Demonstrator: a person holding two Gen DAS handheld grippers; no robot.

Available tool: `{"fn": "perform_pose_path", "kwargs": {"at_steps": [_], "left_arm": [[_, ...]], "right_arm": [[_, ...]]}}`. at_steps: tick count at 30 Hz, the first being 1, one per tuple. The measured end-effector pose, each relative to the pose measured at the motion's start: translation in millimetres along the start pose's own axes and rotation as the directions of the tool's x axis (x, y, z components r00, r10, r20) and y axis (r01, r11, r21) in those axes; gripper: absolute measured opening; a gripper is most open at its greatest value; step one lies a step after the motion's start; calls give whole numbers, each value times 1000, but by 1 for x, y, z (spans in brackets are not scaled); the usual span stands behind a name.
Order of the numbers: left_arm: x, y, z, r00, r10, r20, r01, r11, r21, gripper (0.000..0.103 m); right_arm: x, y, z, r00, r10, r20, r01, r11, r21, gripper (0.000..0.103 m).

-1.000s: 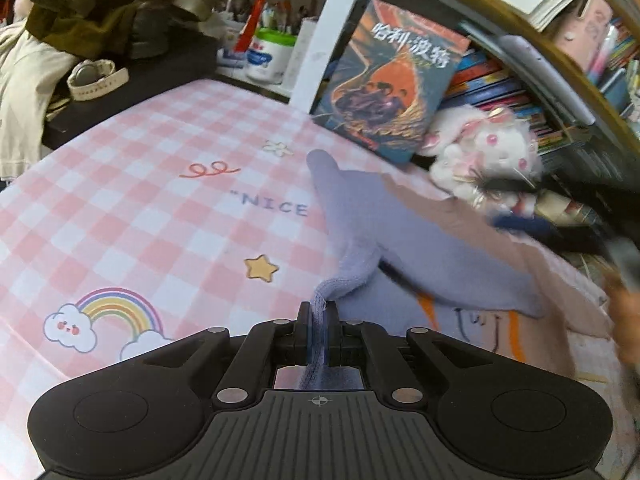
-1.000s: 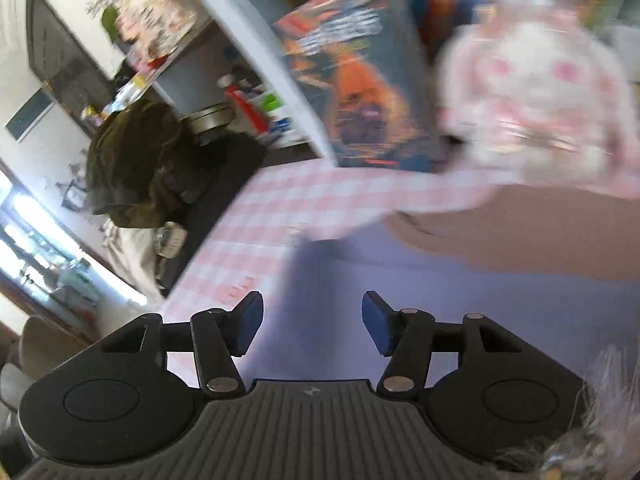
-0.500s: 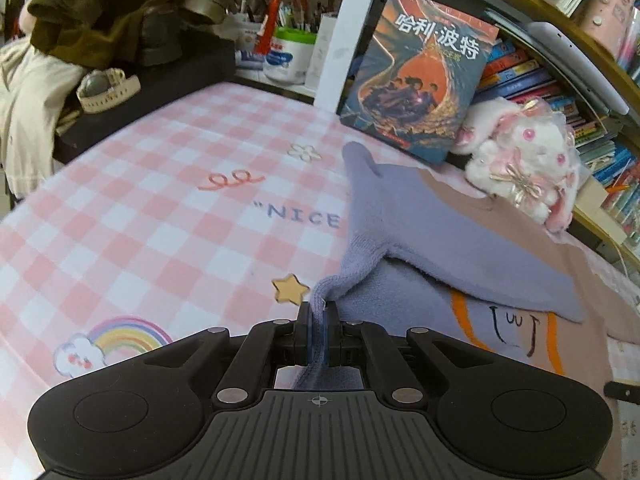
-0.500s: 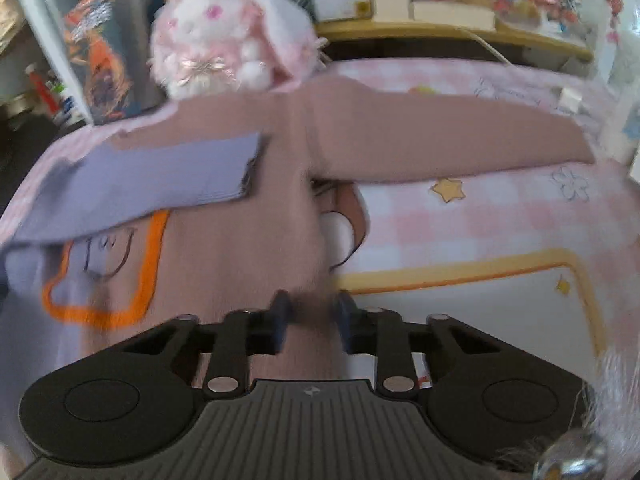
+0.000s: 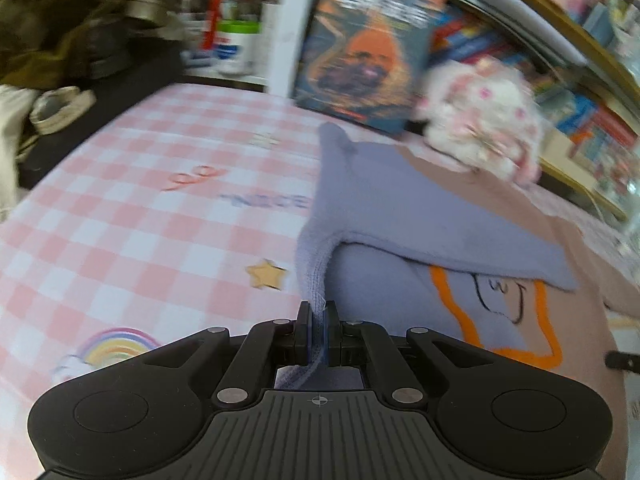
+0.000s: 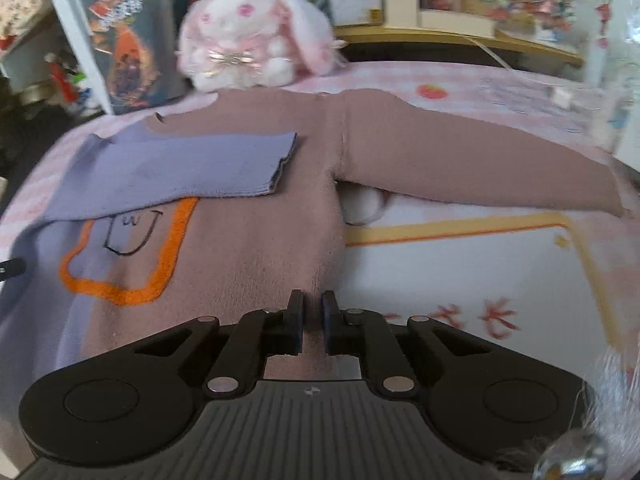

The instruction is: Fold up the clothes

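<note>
A sweater (image 6: 248, 240), mauve on one half and lavender on the other with an orange outline drawing, lies flat on the pink checked cloth (image 5: 140, 220). Its lavender sleeve (image 6: 180, 168) is folded across the chest, while the mauve sleeve (image 6: 460, 160) stretches out to the right. My left gripper (image 5: 318, 320) is shut on the lavender side edge of the sweater (image 5: 400, 300), and the fabric rises into the fingers. My right gripper (image 6: 311, 312) sits at the mauve bottom edge, its fingers drawn close with mauve fabric between them.
A pink-and-white plush rabbit (image 6: 248, 36) and an upright book (image 5: 368, 52) stand at the back by the bookshelves. Jars and pens (image 5: 236, 44) and dark clothing (image 5: 60, 20) sit far left. A white mat with a yellow border (image 6: 460, 272) lies right of the sweater.
My right gripper swung from above the lavender shoulder to the sweater's mauve bottom edge and its fingers closed. My left gripper kept its hold on the lavender edge.
</note>
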State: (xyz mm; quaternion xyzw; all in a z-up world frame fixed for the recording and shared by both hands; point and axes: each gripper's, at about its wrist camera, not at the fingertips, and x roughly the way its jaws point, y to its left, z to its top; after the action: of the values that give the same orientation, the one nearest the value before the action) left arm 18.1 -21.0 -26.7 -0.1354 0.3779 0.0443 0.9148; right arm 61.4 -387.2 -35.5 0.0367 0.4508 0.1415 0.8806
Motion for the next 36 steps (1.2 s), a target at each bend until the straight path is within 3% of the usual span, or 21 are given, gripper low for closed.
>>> {"fn": "perform_pose_path", "kwargs": {"at_steps": [7,20,24,26,29,32,34,36], "left_arm": [[-3,4,-4,999,-39,-3,39,999,-9,4],[-4,-14,-16,999,-41,-3,41,998,42,4],[-2,-22,-17,1000,5,4,-6,996,90,8],[-6,-23,-13,998,64,22,-66,993,99,10],[-27,-31,-5,986,119,117,-132,985,112,10],[-43,-64,1,974,71,214,-120,967,223,16],[-38,-97,3,979,-12,202,-53,949,312,19],[-23,-140,-1,982,-102,158,25,905,425,20]], "right_arm": [[-13,-12,-13,994,-109,31,107,993,46,9],[-15,-27,-8,989,-142,46,139,988,61,9],[-16,-31,-7,991,-125,44,123,991,47,9],[-16,-31,-7,993,-114,38,113,993,31,10],[-17,-32,-7,996,-88,28,87,996,10,15],[-17,-34,-7,998,-64,29,64,998,-2,16],[-17,-36,-8,998,-51,33,51,999,-14,16],[-17,-37,-8,999,-38,37,39,999,-23,16]]}}
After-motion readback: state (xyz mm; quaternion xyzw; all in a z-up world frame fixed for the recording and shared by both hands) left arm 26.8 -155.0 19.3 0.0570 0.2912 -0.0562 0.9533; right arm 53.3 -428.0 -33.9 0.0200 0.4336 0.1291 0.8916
